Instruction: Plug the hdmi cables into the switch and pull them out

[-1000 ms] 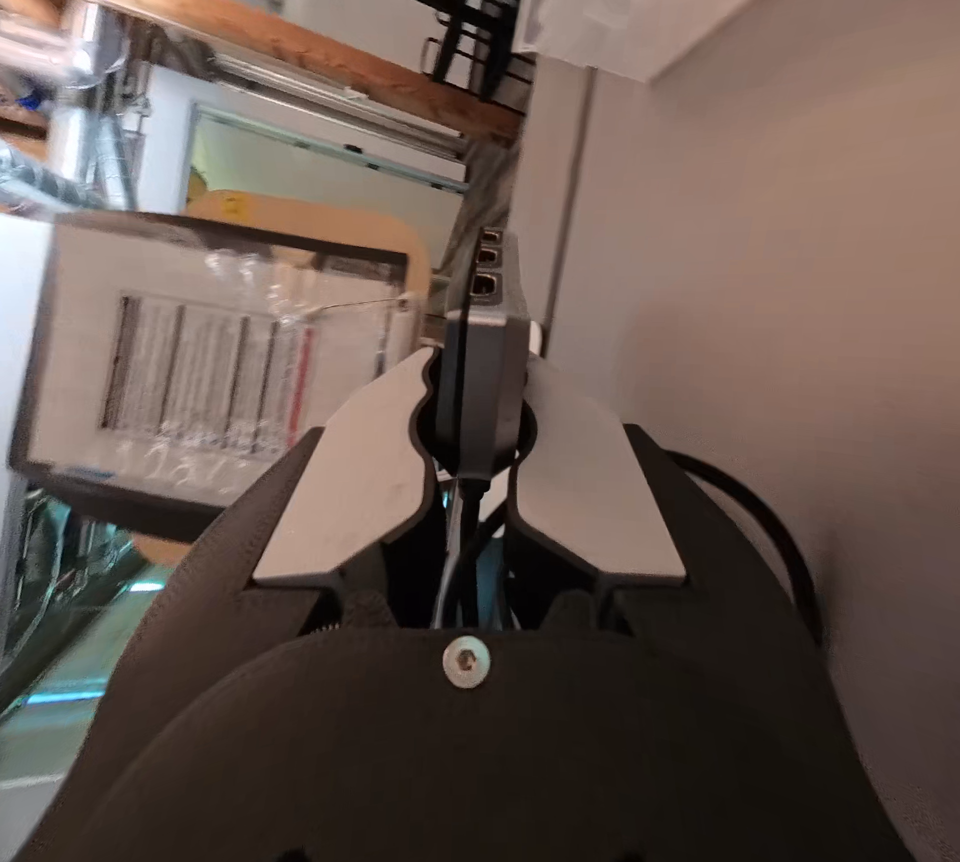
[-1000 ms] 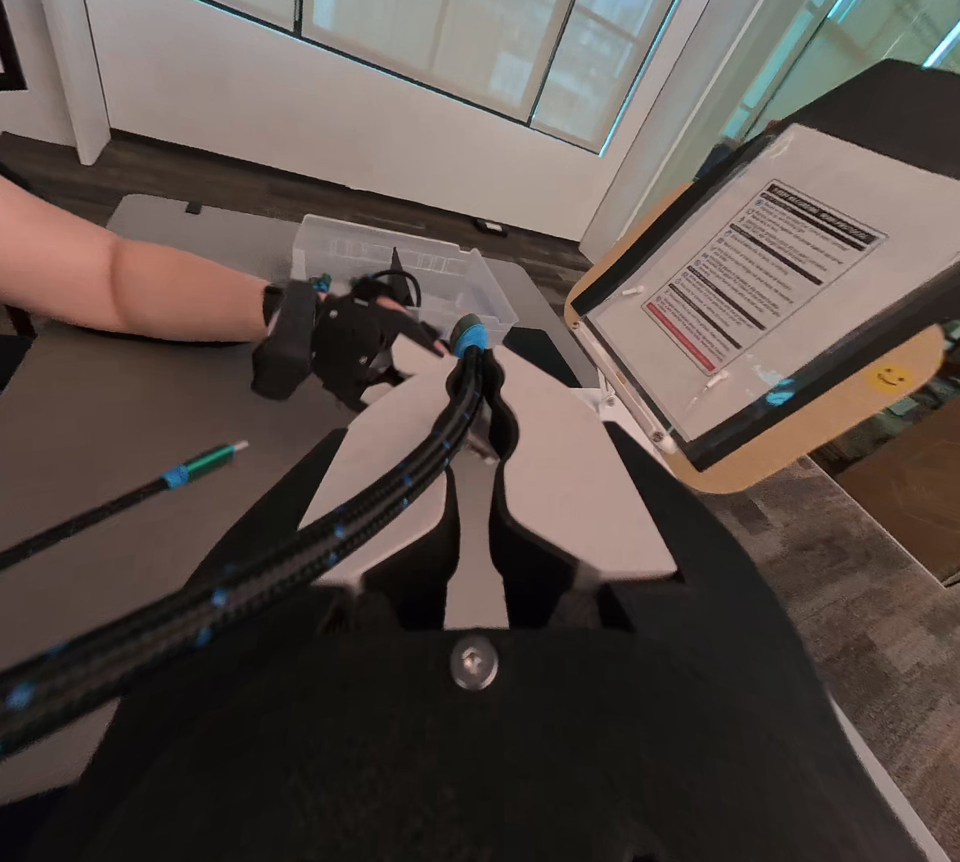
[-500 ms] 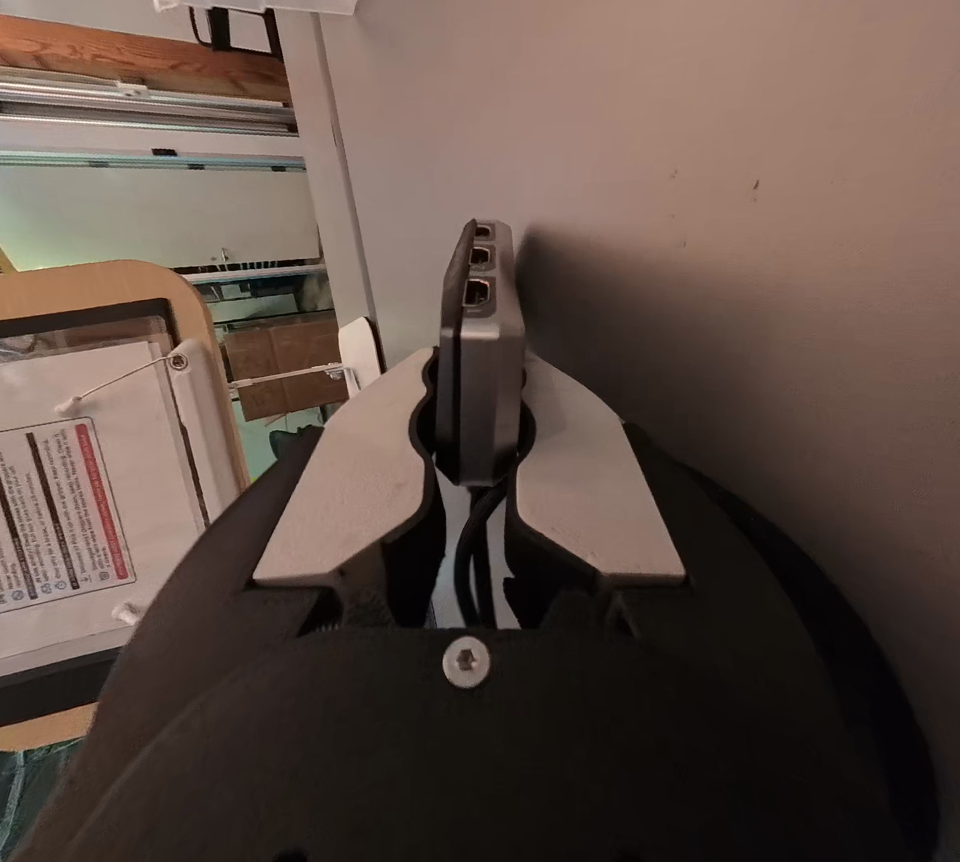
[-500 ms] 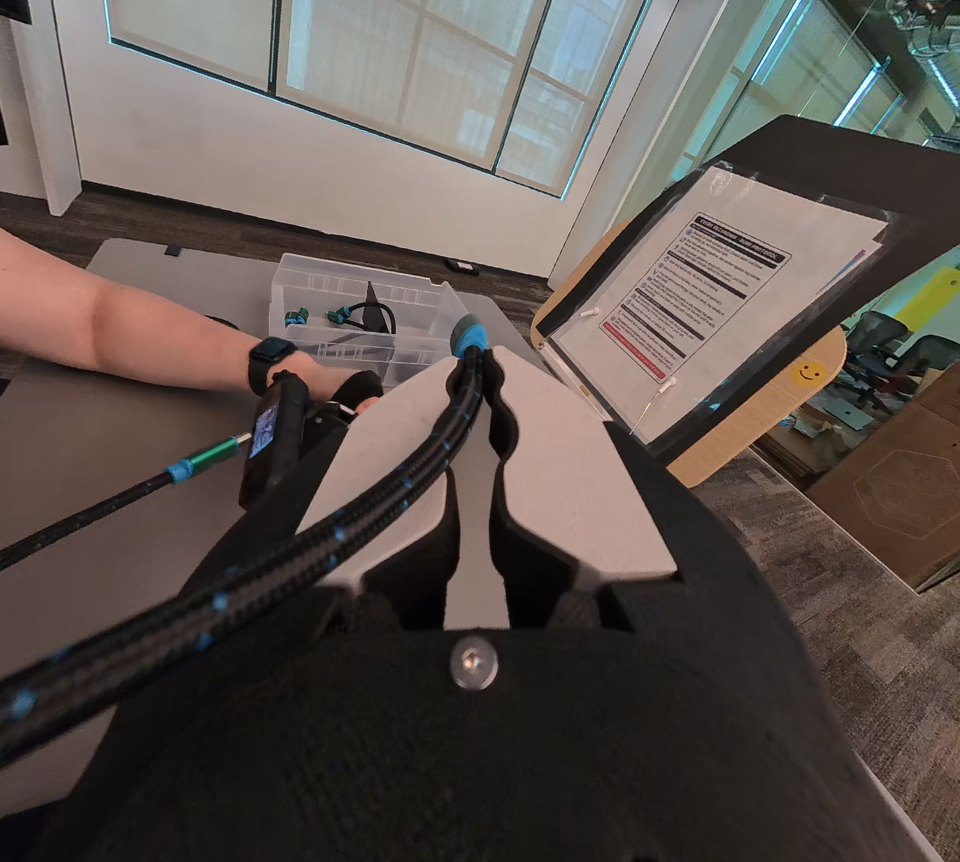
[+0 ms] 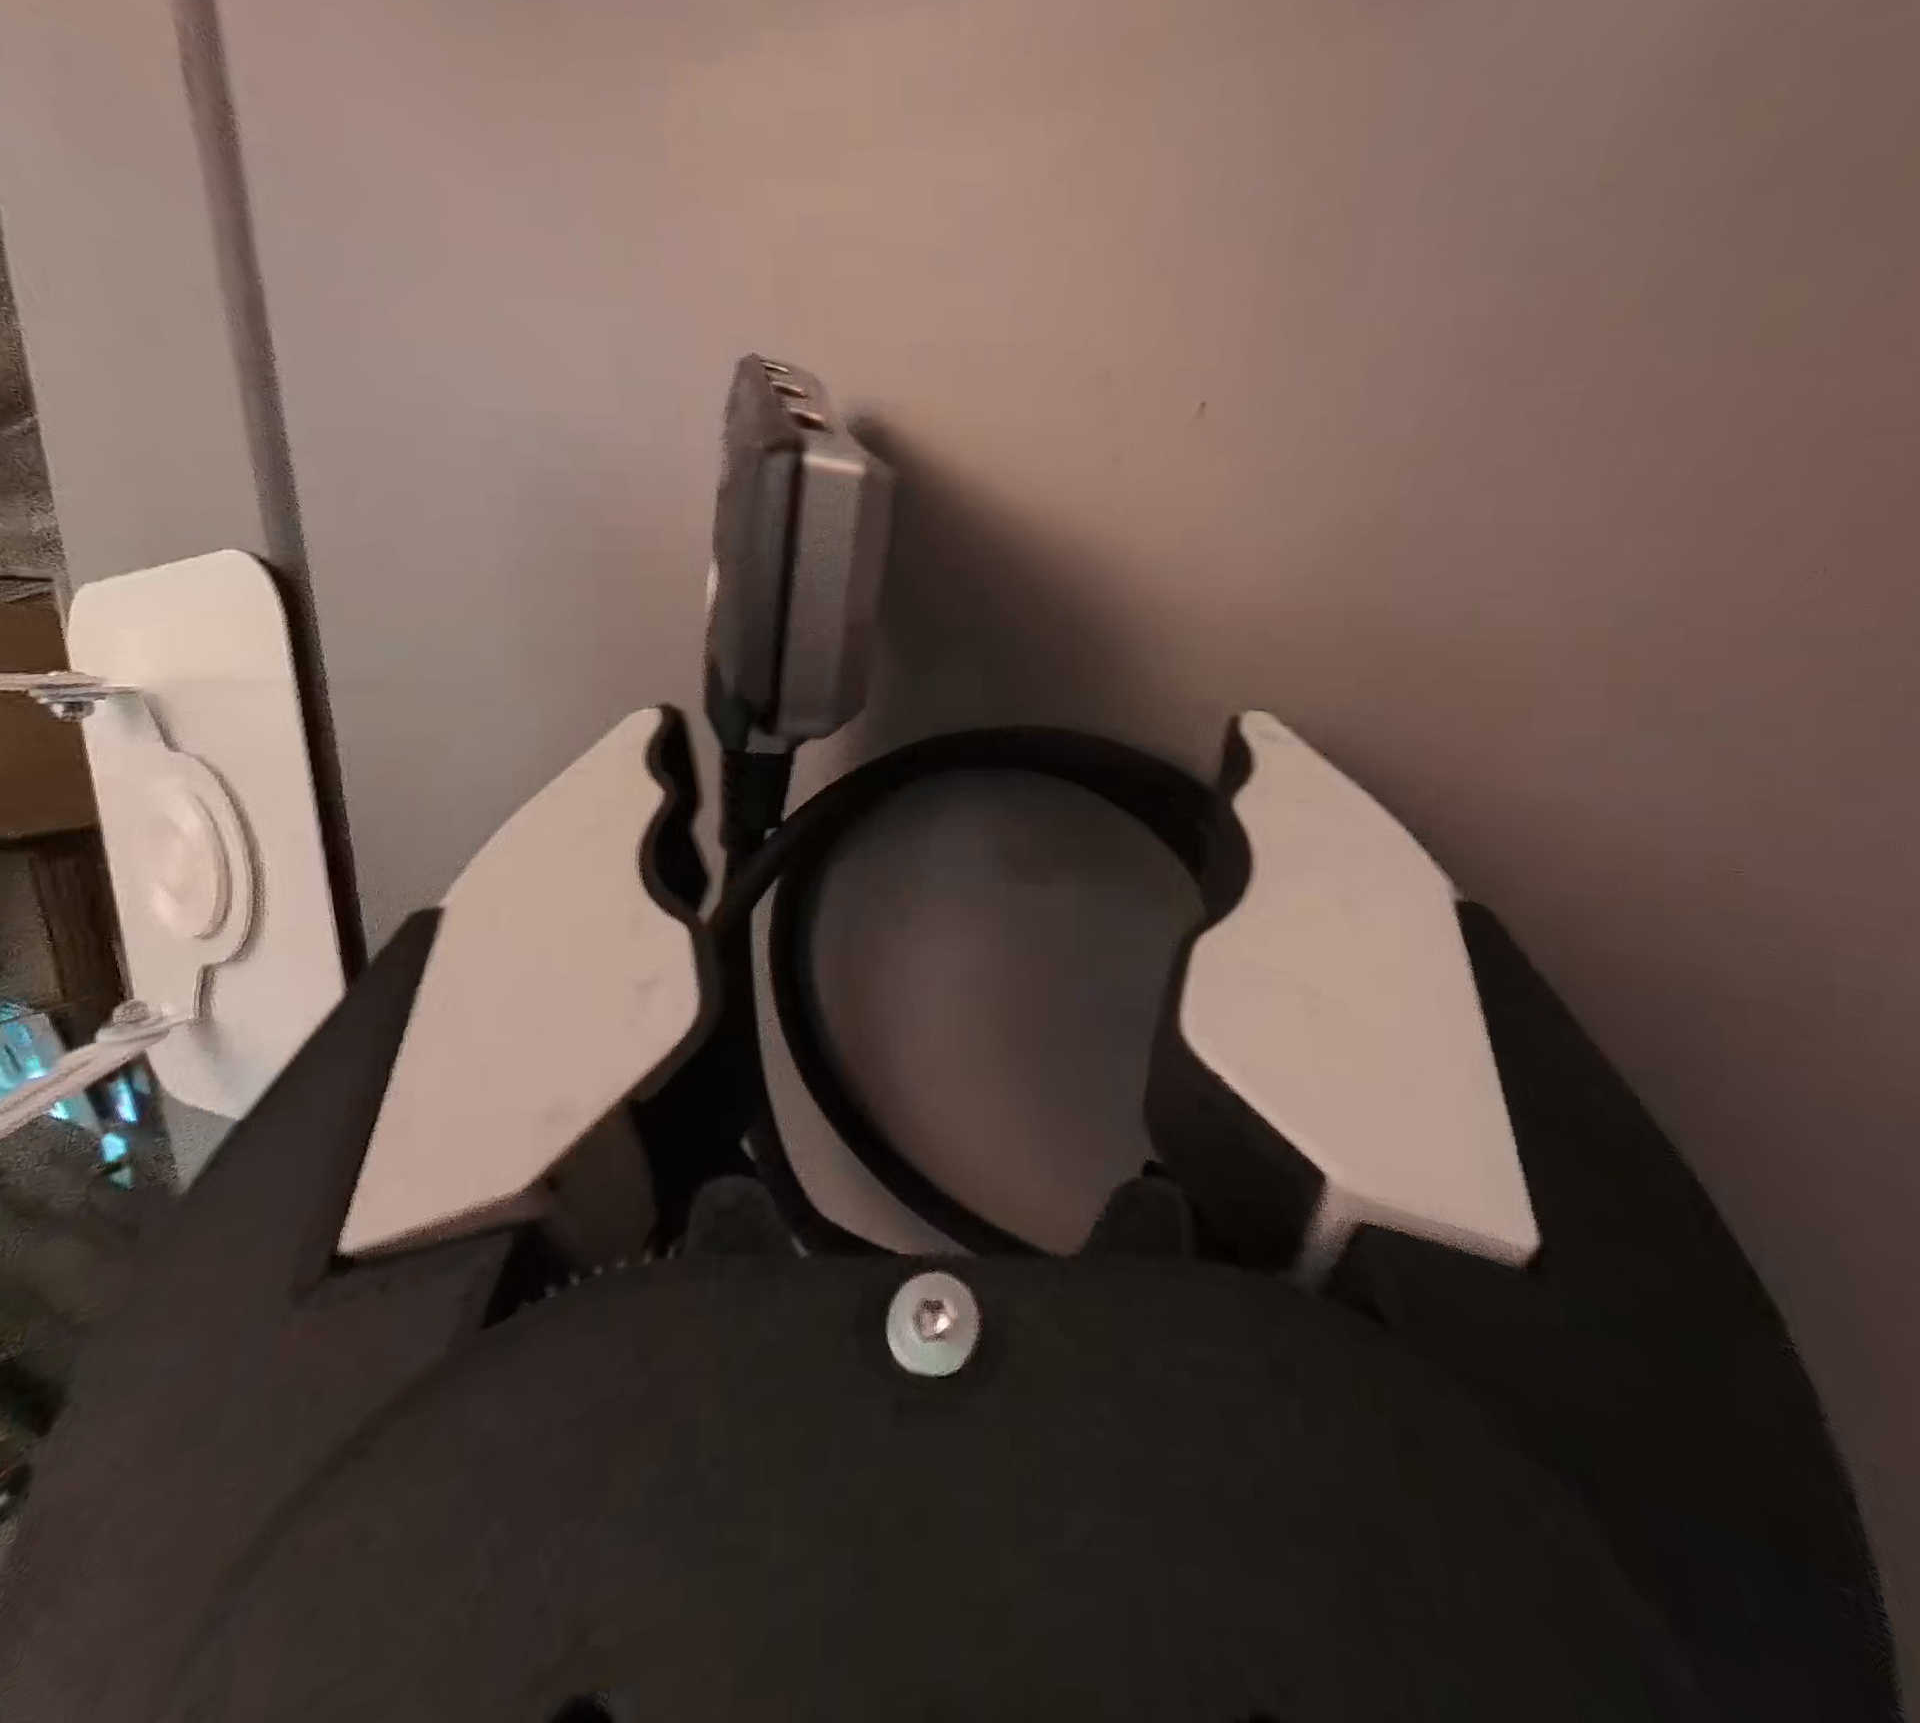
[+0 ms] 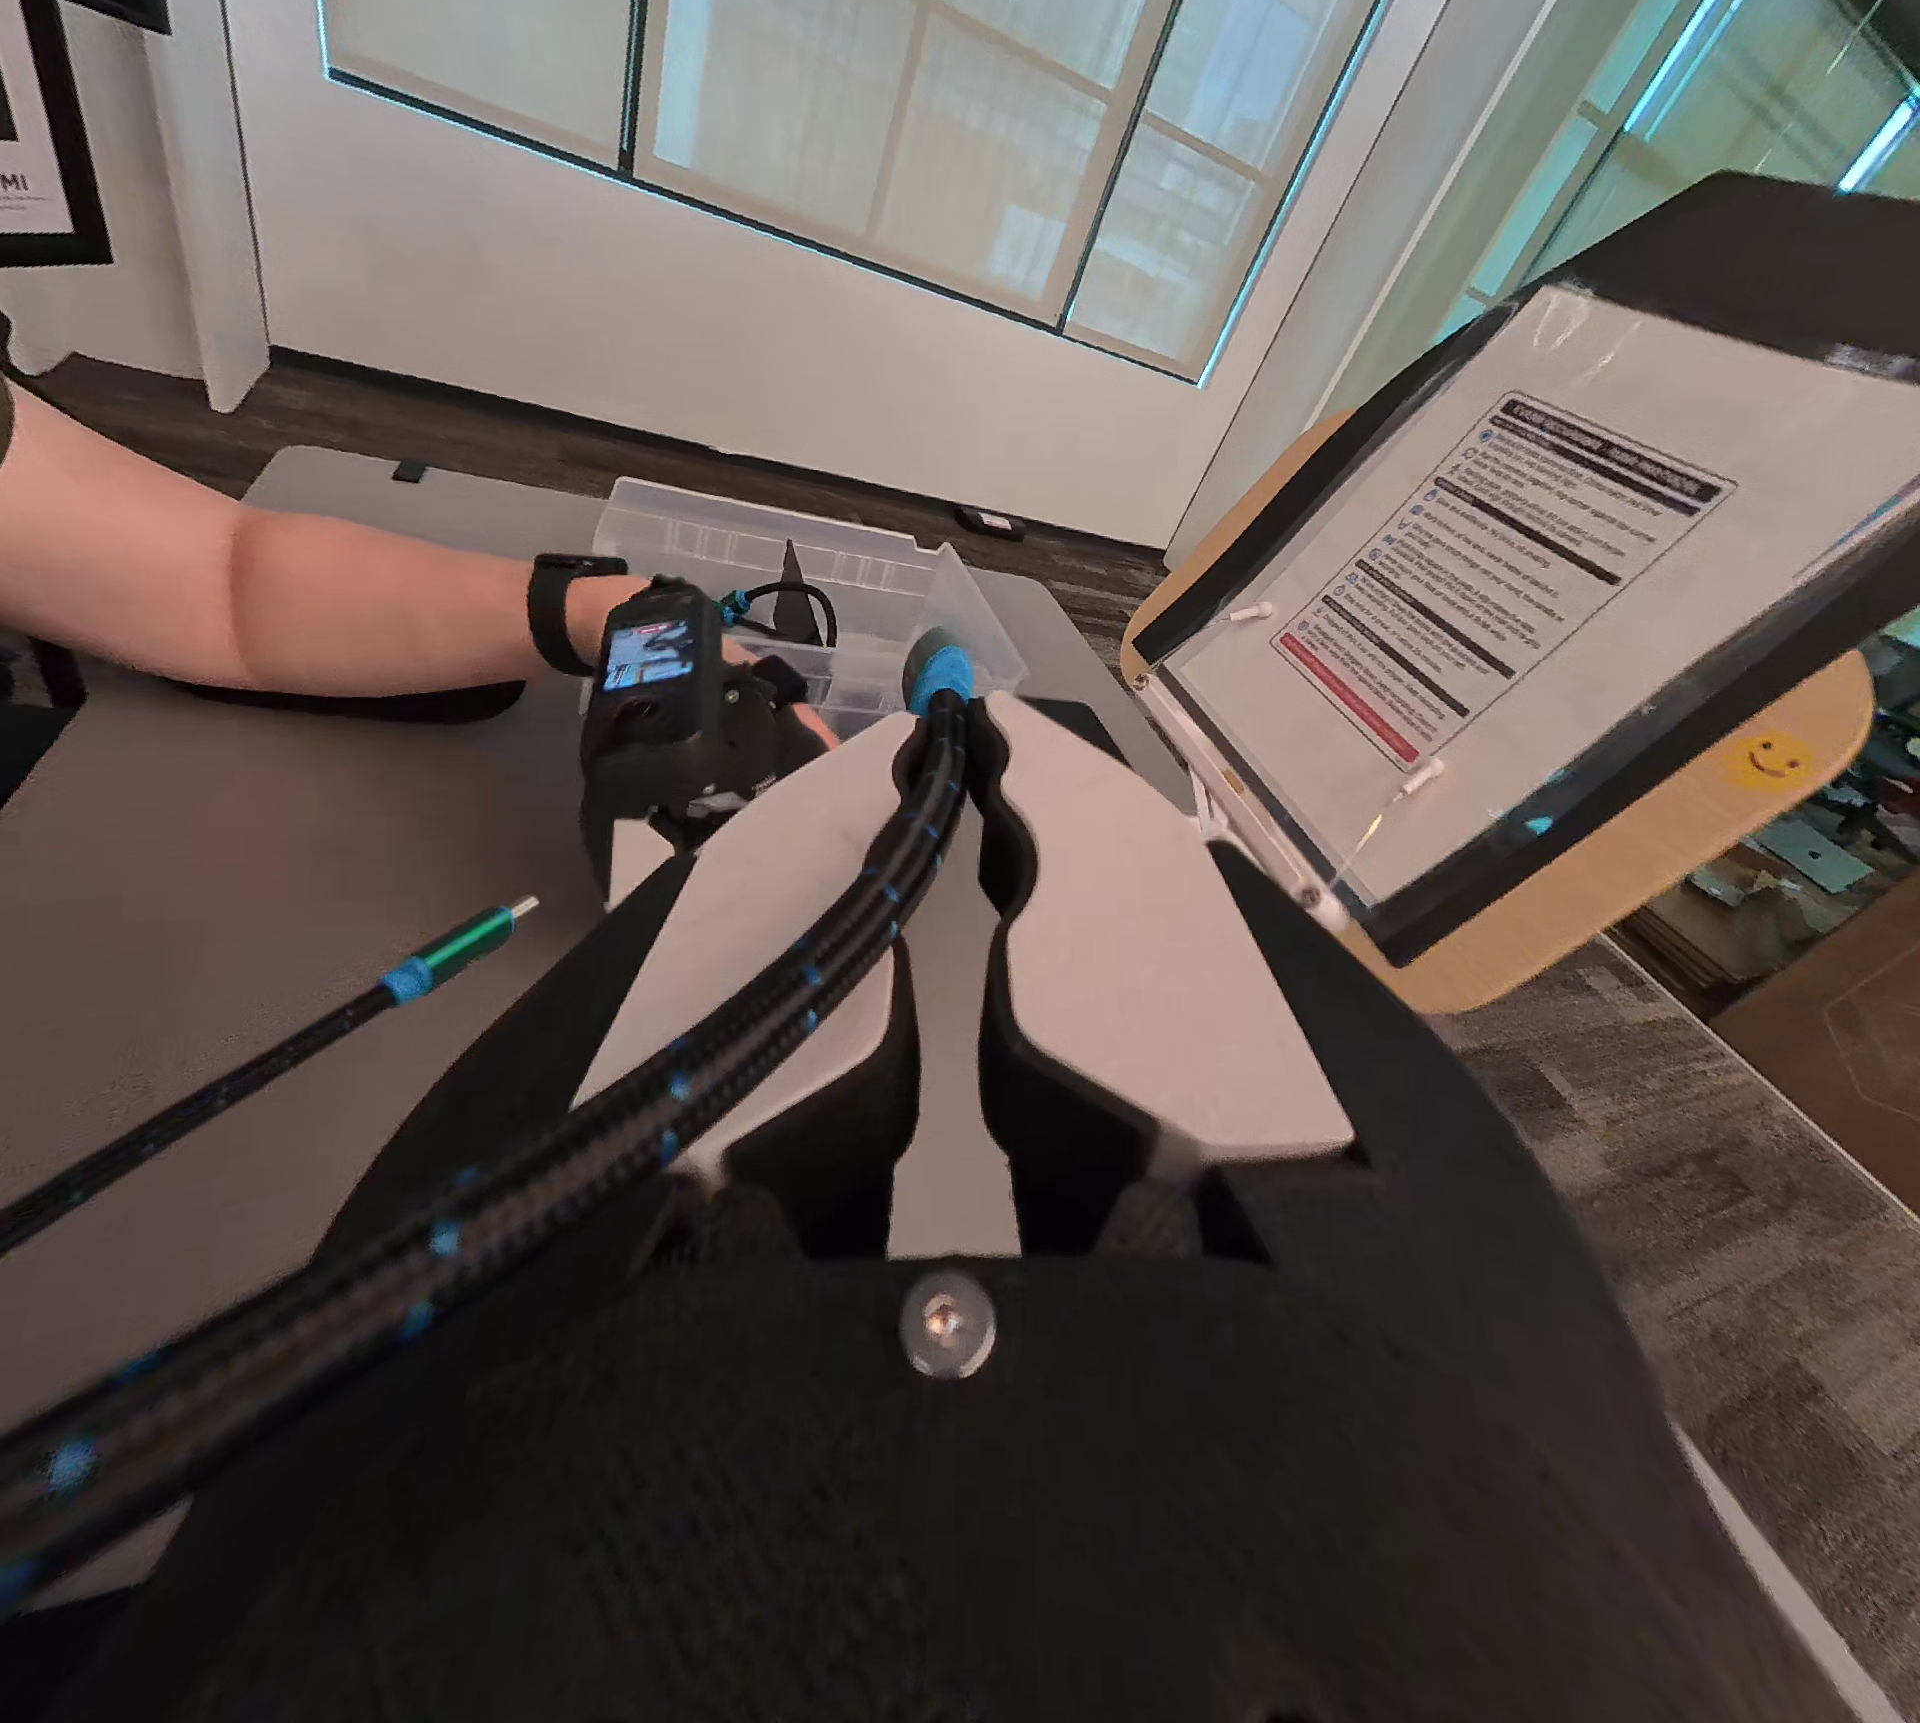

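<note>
The grey HDMI switch (image 5: 795, 572) lies free against the grey table top (image 5: 1351, 219), its row of ports facing away. My left gripper (image 5: 951, 728) is open and empty just behind it; the switch's black lead (image 5: 997, 748) loops between the fingers. My right gripper (image 6: 961, 717) is shut on a black braided HDMI cable (image 6: 727, 1060), whose blue-taped plug (image 6: 940, 671) sticks out past the fingertips above the table. The left gripper (image 6: 675, 707) also shows farther off in the right wrist view. A second cable with a green plug (image 6: 468, 935) lies on the table.
A clear plastic box (image 6: 810, 572) with more cables stands at the table's far edge. A tilted board with a printed sheet (image 6: 1507, 593) stands to the right. A person's forearm (image 6: 312, 582) reaches across from the left. A white plate (image 5: 197, 821) sits at the left.
My left gripper has opened and let go of the switch, which now rests on the table just ahead of the fingers. My right gripper still holds the cable.
</note>
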A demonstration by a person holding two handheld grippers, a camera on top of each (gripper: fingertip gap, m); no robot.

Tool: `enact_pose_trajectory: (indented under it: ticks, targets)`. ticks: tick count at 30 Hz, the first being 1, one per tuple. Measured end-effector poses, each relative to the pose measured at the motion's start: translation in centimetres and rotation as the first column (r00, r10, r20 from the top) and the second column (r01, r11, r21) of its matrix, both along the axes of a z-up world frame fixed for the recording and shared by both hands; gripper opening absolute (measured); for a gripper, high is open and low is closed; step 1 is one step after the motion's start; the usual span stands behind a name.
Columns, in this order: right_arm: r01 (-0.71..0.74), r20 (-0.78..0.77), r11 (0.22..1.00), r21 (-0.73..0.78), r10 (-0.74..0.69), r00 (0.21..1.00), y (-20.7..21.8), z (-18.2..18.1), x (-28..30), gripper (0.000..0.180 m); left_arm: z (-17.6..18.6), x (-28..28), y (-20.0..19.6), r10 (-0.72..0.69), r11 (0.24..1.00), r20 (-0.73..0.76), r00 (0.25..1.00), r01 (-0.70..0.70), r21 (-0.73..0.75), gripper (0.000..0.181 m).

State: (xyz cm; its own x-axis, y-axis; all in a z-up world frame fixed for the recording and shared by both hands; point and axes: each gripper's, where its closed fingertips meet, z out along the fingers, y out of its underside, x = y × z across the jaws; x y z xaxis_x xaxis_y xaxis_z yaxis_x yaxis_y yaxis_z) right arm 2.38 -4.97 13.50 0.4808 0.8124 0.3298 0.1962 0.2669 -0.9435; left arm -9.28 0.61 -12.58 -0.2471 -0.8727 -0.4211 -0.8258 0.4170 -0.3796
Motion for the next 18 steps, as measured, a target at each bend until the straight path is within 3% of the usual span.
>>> enact_pose_trajectory:
  ticks: [1,4,6,9,12,16,18]
  targets:
    - [-0.015,-0.007,1.000,0.019,0.015,1.000,0.0,0.1,-0.3,0.007,0.8,0.0,-0.1,0.013,1.000,0.027,1.000,-0.013,-0.028,0.104]
    - [-0.066,-0.036,0.994,0.085,0.070,0.997,-0.3,0.5,-1.6,0.007,5.7,1.1,-2.3,0.025,0.961,0.257,0.966,0.047,-0.271,0.104]
    - [-0.087,-0.039,0.989,0.117,0.092,0.995,-0.2,0.5,-2.7,0.007,11.0,2.1,-3.2,0.085,0.909,0.486,0.870,0.132,-0.395,0.090]
    - [-0.139,-0.042,0.978,0.157,0.148,0.988,-0.1,0.2,-4.9,0.007,18.1,2.1,-3.8,0.231,0.799,0.720,0.655,0.295,-0.524,0.055]
    - [-0.191,-0.048,0.970,0.151,0.201,0.979,0.0,-0.5,-7.3,0.007,22.0,1.3,-3.9,0.327,0.719,0.811,0.485,0.428,-0.547,0.043]
    - [-0.230,-0.022,0.968,0.106,0.233,0.972,0.4,-1.9,-9.8,0.007,22.8,1.0,-5.2,0.259,0.734,0.844,0.469,0.473,-0.488,0.039]
    - [-0.239,-0.025,0.966,0.097,0.243,0.970,0.5,-2.3,-10.4,0.007,23.1,0.8,-5.4,0.232,0.758,0.863,0.449,0.472,-0.450,0.013]
